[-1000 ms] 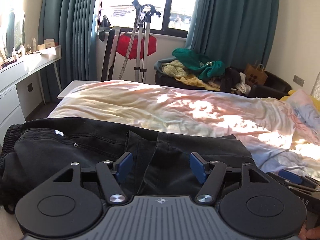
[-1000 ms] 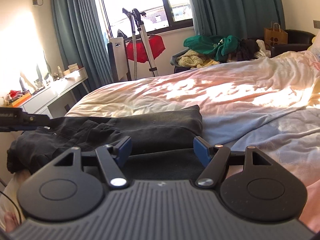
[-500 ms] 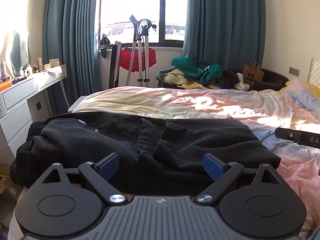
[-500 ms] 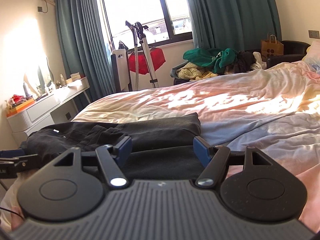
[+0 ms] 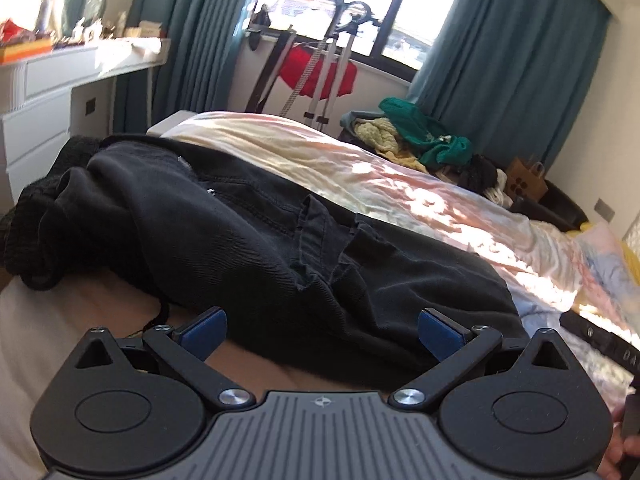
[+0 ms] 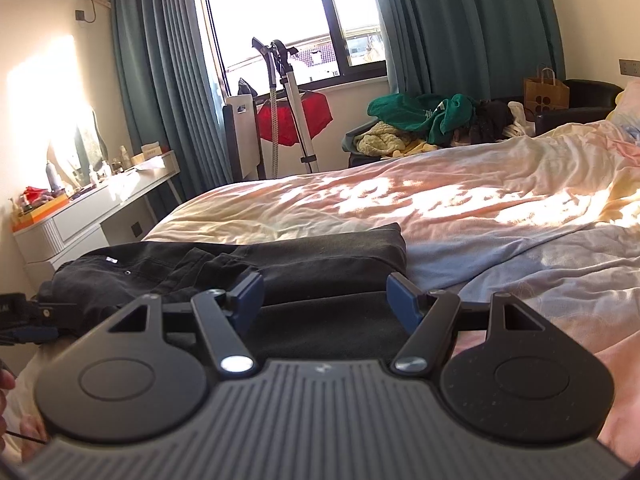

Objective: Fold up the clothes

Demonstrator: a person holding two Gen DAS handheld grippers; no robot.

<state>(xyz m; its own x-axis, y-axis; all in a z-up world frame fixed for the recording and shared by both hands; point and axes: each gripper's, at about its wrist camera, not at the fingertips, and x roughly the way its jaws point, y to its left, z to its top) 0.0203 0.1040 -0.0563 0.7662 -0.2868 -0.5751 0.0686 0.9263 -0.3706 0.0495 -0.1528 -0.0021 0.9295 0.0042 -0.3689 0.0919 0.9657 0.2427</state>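
Your left claw (image 5: 322, 330) sits low at the bed (image 5: 420, 196) edge, tilted, blue fingers (image 5: 204, 326) spread wide, gripping nothing. Right claw (image 6: 325, 294) is level, also released, just above the black jeans (image 6: 312, 256) folded on the bed. Vs 0.5 s ago: left has rolled and pulled back; right barely moved.

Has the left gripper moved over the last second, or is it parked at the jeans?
Yes. The left gripper has drawn back and tilted: the black jeans were between its fingers, now they lie ahead, and the window frame slants.
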